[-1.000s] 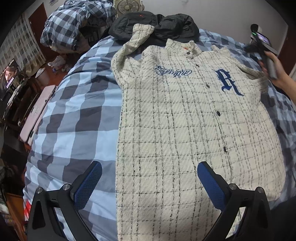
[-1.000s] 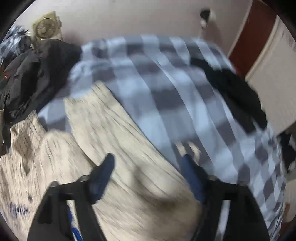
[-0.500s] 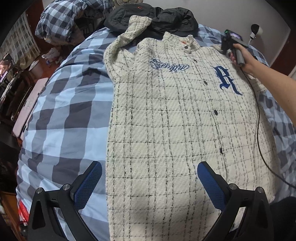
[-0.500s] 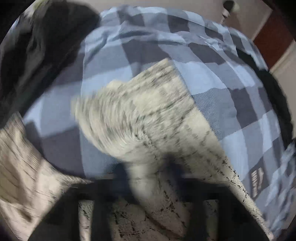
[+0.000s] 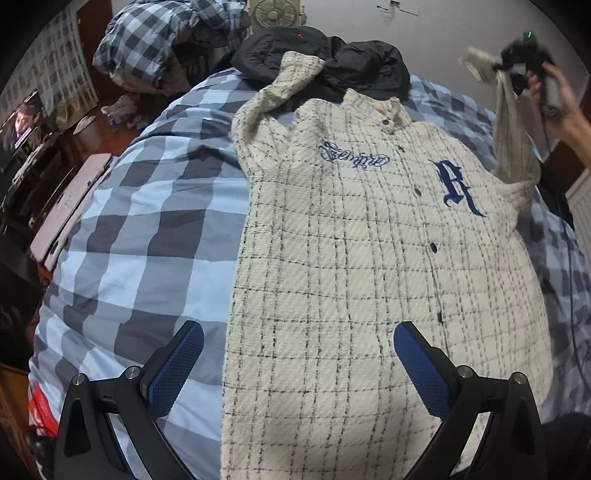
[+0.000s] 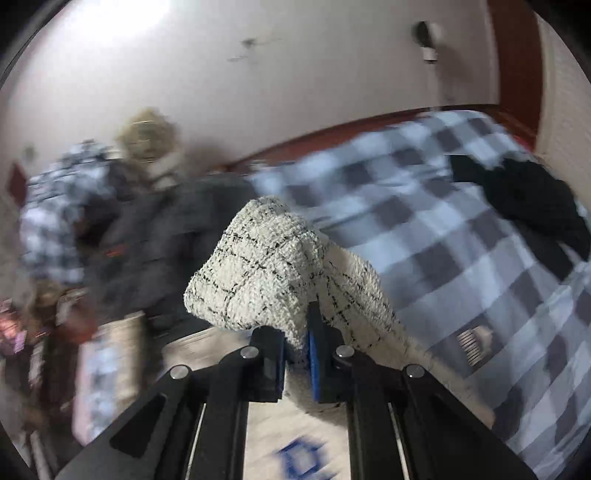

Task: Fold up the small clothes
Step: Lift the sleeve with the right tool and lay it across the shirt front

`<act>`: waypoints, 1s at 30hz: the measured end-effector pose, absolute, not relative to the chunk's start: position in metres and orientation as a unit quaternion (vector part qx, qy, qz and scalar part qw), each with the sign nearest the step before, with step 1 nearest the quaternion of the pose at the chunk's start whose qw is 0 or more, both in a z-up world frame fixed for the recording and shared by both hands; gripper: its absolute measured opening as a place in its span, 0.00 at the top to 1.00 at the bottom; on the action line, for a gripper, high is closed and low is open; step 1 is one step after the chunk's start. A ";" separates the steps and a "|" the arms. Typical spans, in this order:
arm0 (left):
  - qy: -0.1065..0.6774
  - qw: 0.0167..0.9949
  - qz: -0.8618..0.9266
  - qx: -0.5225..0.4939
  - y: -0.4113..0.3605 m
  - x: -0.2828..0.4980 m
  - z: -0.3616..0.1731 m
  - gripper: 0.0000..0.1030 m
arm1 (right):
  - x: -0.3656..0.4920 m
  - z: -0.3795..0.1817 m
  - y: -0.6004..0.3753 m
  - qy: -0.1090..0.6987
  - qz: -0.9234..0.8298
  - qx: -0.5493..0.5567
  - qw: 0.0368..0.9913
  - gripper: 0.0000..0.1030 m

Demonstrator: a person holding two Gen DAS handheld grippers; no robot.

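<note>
A cream checked shirt (image 5: 362,258) with blue lettering lies front-up and buttoned on the blue checked bed cover (image 5: 147,229). Its left sleeve (image 5: 280,85) runs up onto black clothes. My left gripper (image 5: 297,354) hangs open over the shirt's lower hem, one finger over the cover, one over the cloth. My right gripper (image 6: 297,332) is shut on the shirt's right sleeve (image 6: 266,266) and holds it lifted off the bed. In the left wrist view the right sleeve (image 5: 511,122) hangs from the right gripper (image 5: 517,66) in a person's hand at the upper right.
Black clothes (image 5: 325,59) lie beyond the collar, a checked bundle (image 5: 166,40) and a fan (image 5: 275,16) behind them. More dark clothing (image 6: 528,199) lies on the bed's right side. A pink board (image 5: 70,206) and a screen (image 5: 22,122) stand left of the bed.
The right gripper went from open over the sleeve to shut on it, then rose with the sleeve off the bed. The left gripper stayed open over the hem.
</note>
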State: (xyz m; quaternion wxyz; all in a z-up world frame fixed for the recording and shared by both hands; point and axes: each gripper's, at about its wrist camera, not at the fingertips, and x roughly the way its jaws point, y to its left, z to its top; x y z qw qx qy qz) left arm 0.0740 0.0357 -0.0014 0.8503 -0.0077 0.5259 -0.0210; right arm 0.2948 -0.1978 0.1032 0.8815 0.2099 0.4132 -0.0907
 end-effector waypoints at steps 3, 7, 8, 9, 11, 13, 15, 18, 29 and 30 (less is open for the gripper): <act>0.519 0.854 -0.013 -0.002 0.038 0.070 0.000 0.00 | 0.289 0.125 -0.138 0.415 -0.019 0.214 0.884 0.94; 0.508 0.861 -0.004 0.003 0.044 0.067 0.003 0.00 | 0.278 0.122 -0.037 0.459 0.094 0.220 0.856 0.85; 0.507 0.862 -0.002 0.004 0.046 0.066 0.004 0.00 | 0.280 0.112 -0.026 0.481 0.118 0.229 0.838 0.76; 0.507 0.862 0.000 0.002 0.048 0.066 0.004 0.00 | 0.280 0.095 -0.003 0.526 0.163 0.246 0.798 0.71; 0.510 0.860 -0.002 -0.003 0.049 0.066 0.004 0.00 | 0.278 0.060 0.024 0.596 0.229 0.291 0.712 0.65; 0.512 0.859 -0.007 -0.010 0.050 0.065 0.004 0.00 | 0.273 0.036 0.022 0.630 0.238 0.336 0.658 0.65; 0.509 0.860 -0.012 -0.013 0.050 0.063 0.007 0.00 | 0.268 0.024 -0.007 0.622 0.205 0.381 0.653 0.65; 0.501 0.865 -0.015 -0.008 0.048 0.061 0.013 0.00 | 0.260 0.031 -0.053 0.597 0.087 0.306 0.737 0.65; 0.501 0.865 -0.013 -0.009 0.049 0.064 0.014 0.00 | 0.203 -0.011 -0.120 0.558 -0.028 -0.051 0.828 0.32; 0.503 0.864 -0.012 -0.011 0.049 0.064 0.013 0.00 | 0.206 -0.019 -0.116 0.567 -0.011 -0.054 0.822 0.32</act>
